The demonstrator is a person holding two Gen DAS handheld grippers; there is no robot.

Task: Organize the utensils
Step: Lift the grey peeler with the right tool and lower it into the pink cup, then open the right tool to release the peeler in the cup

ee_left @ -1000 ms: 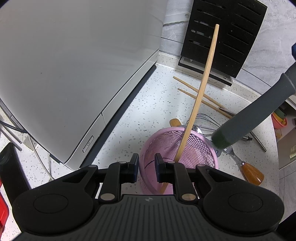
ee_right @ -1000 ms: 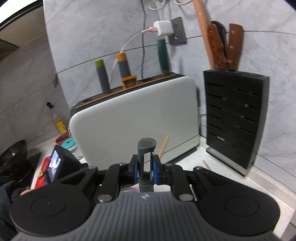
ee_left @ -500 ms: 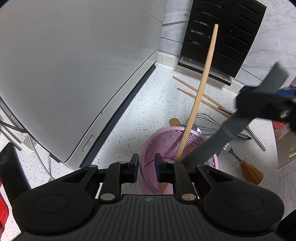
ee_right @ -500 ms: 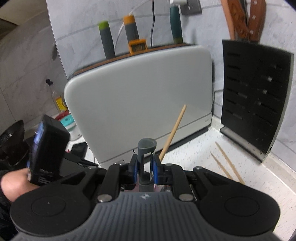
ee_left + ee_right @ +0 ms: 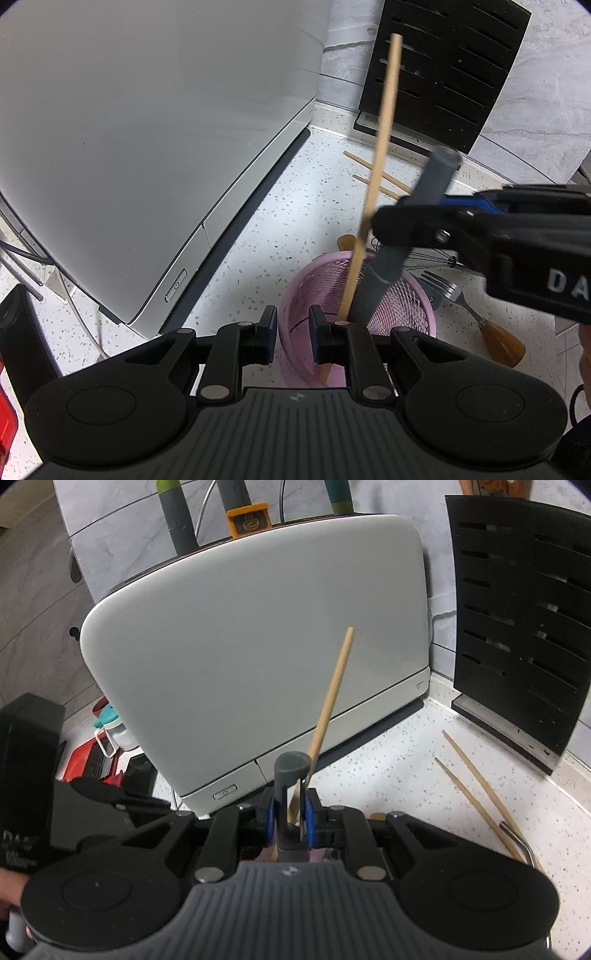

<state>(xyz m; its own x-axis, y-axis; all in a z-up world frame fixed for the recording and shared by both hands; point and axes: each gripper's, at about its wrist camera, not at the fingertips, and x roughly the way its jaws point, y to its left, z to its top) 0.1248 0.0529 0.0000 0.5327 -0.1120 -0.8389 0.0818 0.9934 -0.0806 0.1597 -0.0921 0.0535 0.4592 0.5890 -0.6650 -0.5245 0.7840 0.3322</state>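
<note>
Left wrist view: a pink mesh cup stands on the speckled countertop just beyond the left gripper, whose jaws are drawn narrow around the cup's near rim, one finger outside the wall and one inside. A long wooden stick is propped in the cup and leans up toward the far wall. The right gripper is seen entering from the right, clamped on a grey-handled utensil whose lower end is dipped inside the cup beside the stick, while its upper end is tilted away to the far right. Behind the cup, on the right, a wire whisk, a fork with a wooden handle and two loose chopsticks are left lying on the counter. A large white appliance fills the left of the scene, and a black knife block stands against the far wall.

Right wrist view: the grey-handled utensil is shown gripped upright between the blue-padded fingers of the right gripper, with the wooden stick rising just behind it. The cup itself is almost hidden below the jaws. The chopsticks are seen on the counter to the right, near the knife block, and the left gripper is partly visible at the near left.
</note>
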